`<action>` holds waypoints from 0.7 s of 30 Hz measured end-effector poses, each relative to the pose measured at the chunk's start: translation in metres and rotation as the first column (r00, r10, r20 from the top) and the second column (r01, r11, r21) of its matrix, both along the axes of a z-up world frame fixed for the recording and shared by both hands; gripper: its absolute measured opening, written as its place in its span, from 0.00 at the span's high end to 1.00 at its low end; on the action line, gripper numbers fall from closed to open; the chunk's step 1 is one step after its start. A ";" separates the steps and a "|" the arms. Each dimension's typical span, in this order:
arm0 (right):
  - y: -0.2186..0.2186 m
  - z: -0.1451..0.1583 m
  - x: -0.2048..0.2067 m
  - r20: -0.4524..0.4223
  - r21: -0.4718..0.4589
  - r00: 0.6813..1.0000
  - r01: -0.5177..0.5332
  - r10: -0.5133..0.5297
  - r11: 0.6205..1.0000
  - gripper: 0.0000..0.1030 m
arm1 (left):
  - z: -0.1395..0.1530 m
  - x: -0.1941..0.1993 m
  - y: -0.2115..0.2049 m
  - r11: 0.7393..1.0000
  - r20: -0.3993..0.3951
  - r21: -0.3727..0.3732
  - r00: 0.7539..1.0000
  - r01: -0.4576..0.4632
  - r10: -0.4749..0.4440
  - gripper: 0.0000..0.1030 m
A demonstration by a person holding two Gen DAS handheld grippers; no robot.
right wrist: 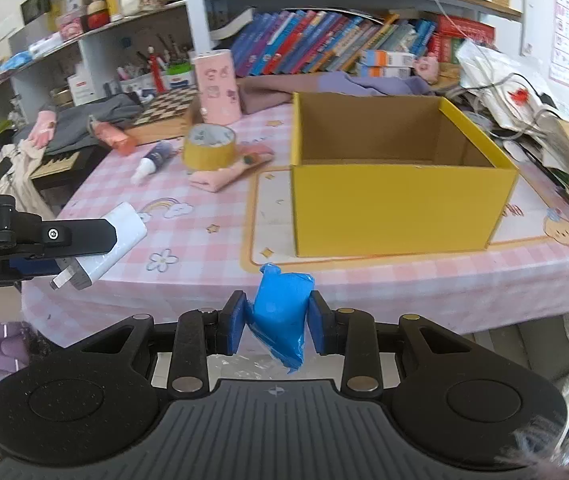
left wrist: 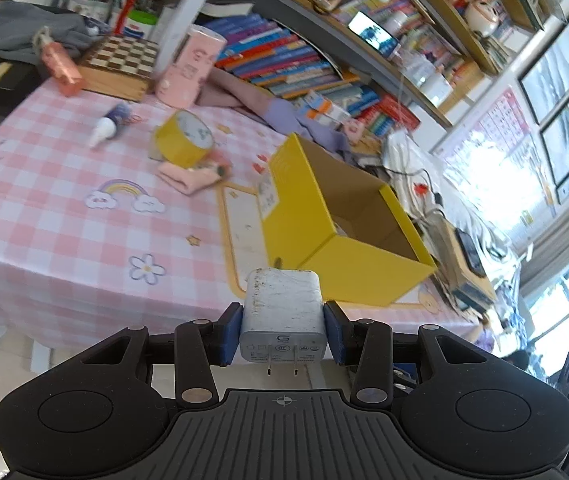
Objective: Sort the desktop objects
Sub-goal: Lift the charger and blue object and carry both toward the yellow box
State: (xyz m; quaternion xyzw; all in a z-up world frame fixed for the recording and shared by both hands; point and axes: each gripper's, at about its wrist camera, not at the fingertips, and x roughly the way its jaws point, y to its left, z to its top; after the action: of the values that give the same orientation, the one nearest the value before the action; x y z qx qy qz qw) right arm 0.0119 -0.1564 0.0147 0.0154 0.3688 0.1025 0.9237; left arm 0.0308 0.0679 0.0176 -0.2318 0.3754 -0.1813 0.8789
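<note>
Left-wrist footage is filled at the bottom by the left gripper (left wrist: 282, 330), whose blue pads are clamped on the sides of a white plug adapter (left wrist: 282, 314); the adapter's two metal prongs point back toward the camera. Beyond it, a yellow cardboard box (left wrist: 348, 240) is seen open on the pink checked tablecloth (left wrist: 64, 220), on a cream mat with an orange border (left wrist: 240, 232). Farther back, a yellow tape roll (left wrist: 183, 140) is leaned on a folded pink cloth (left wrist: 188, 176), and a small white-tipped bottle (left wrist: 108, 126) is laid on its side.

Right-wrist footage shows the right gripper (right wrist: 277, 322) closed on a crumpled blue plastic packet (right wrist: 282, 312), held short of the table's near edge. The yellow box is seen straight ahead, nothing visible inside it. At the left edge, the left gripper is seen from the side, the adapter carried above the tablecloth's near corner. The tape roll, pink cloth and bottle are placed left of the box.
</note>
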 end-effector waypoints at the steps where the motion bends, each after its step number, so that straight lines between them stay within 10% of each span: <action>1: -0.003 -0.001 -0.001 -0.004 0.002 1.000 0.009 -0.009 1.000 0.71 | 0.000 0.001 -0.002 1.000 -0.002 -0.001 1.000 0.008 -0.008 0.59; 21: -0.036 -0.003 0.003 -0.013 0.021 0.994 0.105 -0.105 0.994 0.71 | 0.003 0.018 -0.035 0.996 -0.004 0.016 0.996 0.092 -0.092 0.59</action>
State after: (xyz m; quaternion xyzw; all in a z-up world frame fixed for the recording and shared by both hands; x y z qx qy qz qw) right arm 0.0145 -0.1920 0.0116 0.0453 0.3718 0.0577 0.9254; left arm 0.0492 0.0327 0.0208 -0.2073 0.3888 -0.2182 0.8708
